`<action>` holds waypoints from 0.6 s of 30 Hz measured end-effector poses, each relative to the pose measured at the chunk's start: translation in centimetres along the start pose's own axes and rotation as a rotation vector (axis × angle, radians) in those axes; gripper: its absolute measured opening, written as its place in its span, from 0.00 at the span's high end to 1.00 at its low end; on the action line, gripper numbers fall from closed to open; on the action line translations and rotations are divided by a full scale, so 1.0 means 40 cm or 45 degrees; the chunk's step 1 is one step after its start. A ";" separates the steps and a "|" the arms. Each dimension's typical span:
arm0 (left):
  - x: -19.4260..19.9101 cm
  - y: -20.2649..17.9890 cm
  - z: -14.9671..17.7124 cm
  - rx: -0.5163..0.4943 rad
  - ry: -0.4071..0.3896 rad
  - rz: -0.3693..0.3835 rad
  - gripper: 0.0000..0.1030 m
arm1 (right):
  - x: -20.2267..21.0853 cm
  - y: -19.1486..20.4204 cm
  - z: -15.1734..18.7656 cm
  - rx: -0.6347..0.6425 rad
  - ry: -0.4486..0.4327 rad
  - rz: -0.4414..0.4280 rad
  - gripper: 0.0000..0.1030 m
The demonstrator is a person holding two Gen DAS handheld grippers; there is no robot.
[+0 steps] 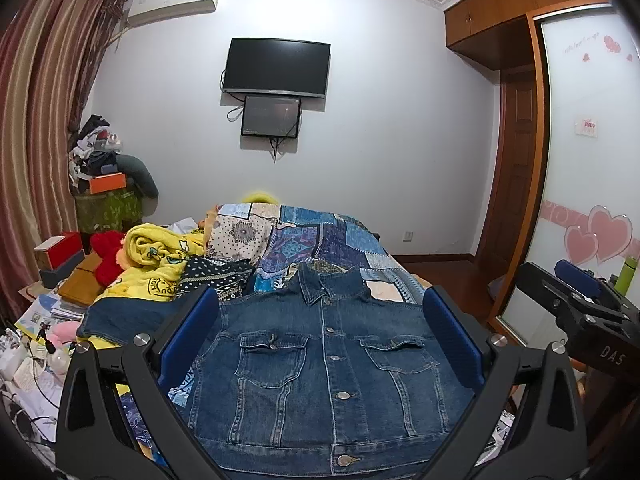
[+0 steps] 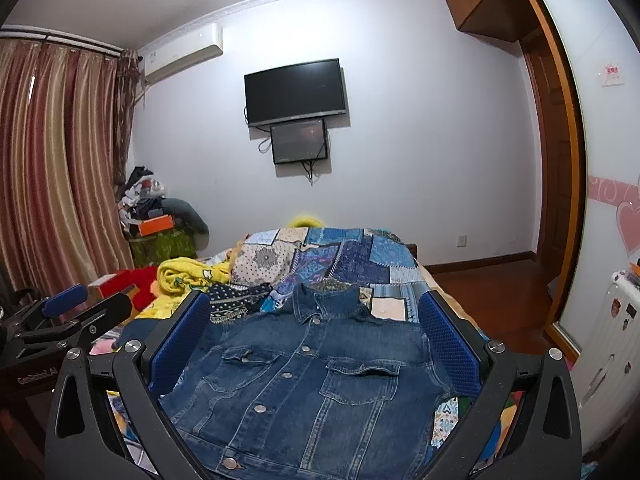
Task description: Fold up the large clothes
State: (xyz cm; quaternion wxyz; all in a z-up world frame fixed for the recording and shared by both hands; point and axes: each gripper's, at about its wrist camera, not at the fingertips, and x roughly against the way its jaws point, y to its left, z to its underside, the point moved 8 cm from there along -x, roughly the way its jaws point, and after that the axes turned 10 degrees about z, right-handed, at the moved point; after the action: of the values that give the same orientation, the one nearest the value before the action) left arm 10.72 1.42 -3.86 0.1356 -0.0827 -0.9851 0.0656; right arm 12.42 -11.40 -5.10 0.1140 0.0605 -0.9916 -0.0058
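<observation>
A blue denim jacket point(image 1: 320, 376) lies flat, front up and buttoned, on the bed, collar pointing away from me. One sleeve point(image 1: 120, 320) stretches out to the left. It also shows in the right wrist view point(image 2: 308, 384). My left gripper point(image 1: 320, 320) is open and empty, held above the jacket's near half. My right gripper point(image 2: 316, 324) is open and empty too, above the same jacket. The right gripper also appears at the right edge of the left wrist view point(image 1: 584, 300), and the left gripper at the left edge of the right wrist view point(image 2: 72, 312).
A patchwork quilt point(image 1: 320, 236) covers the bed beyond the jacket. Yellow point(image 1: 160, 256) and red point(image 1: 108, 256) soft things lie to the left, with boxes and papers point(image 1: 52, 288) beside the bed. A wardrobe point(image 1: 584, 160) stands to the right, a TV point(image 1: 277, 67) on the far wall.
</observation>
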 end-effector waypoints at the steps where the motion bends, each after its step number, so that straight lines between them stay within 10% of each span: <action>1: -0.006 0.004 0.000 0.002 0.004 -0.002 0.00 | -0.007 0.001 0.002 0.002 0.010 0.001 0.00; 18: -0.206 0.214 0.026 0.167 0.127 -0.096 0.00 | -0.231 0.059 0.047 0.071 0.232 -0.009 0.00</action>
State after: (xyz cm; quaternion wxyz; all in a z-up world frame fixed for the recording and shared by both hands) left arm 19.52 8.17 -8.25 0.1921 -0.0396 -0.9732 0.1204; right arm 20.66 -7.95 -8.97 0.2021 0.0675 -0.9767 0.0269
